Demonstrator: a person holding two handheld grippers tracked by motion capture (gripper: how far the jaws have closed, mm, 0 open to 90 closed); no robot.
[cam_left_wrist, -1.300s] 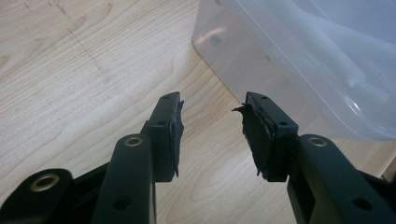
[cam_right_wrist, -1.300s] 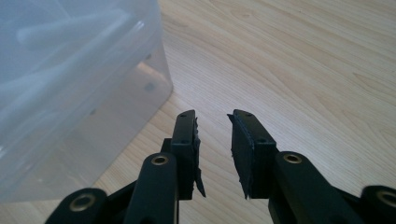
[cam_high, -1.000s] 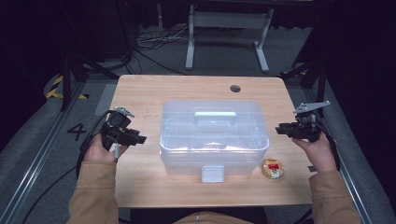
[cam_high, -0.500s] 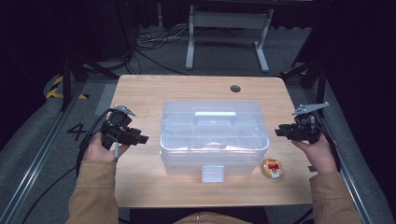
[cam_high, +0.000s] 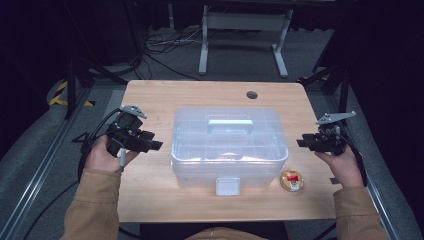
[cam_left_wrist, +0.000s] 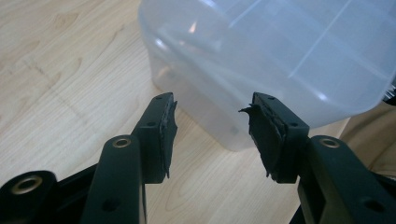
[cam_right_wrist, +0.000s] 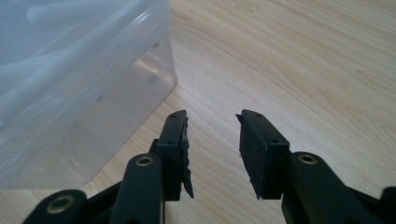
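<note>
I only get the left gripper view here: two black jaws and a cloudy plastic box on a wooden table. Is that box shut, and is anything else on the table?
Observer: From the high view, the box has its lid on, with a handle across the top and a latch at the near side.
Operator: Anything beside it?
Observer: Yes, a small round yellowish item with a red patch lies on the table by the box's near right corner.
Operator: Where is the other tool?
Observer: The right tool is held to the right of the box, jaws apart, gripping nothing; the left tool sits at the opposite side, also open.
</note>
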